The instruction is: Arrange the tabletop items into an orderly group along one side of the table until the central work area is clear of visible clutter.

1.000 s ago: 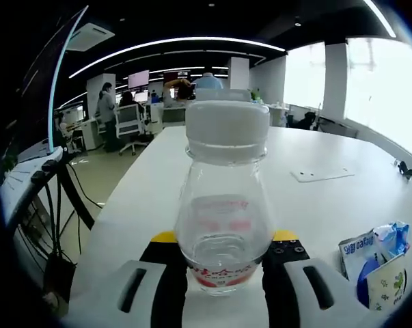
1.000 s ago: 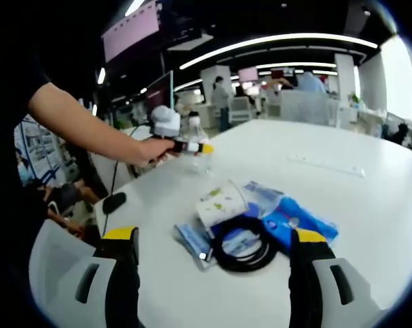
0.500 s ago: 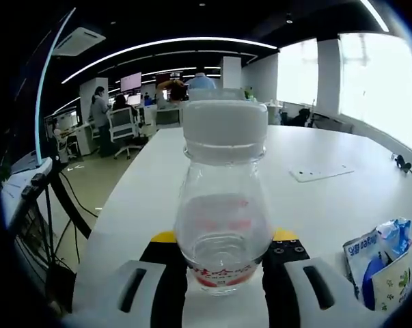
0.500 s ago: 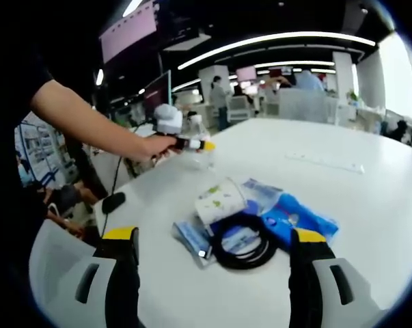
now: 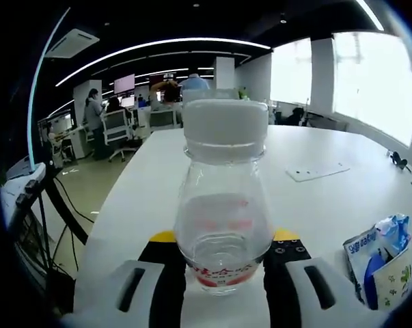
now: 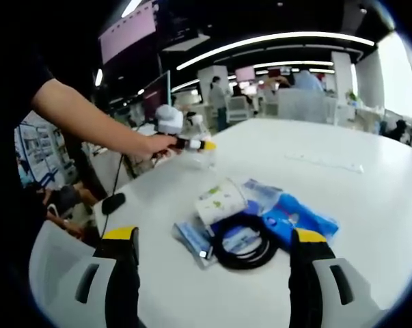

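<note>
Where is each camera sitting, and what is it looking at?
Left gripper view: rides on the left hand-held gripper, looking along its jaws, shut on a clear bottle, down the white table toward the office.
Right gripper view: rides on the right hand-held gripper, jaws open, looking at a black cable coil on blue packets; the person's arm shows.
Shared: the bottle, the left hand-held gripper, the table and the packets.

My left gripper [image 5: 223, 290] clamps a clear white-capped bottle [image 5: 223, 205] upright; right of it, snack packets [image 5: 382, 263] lie on the tabletop [image 5: 328, 205].
</note>
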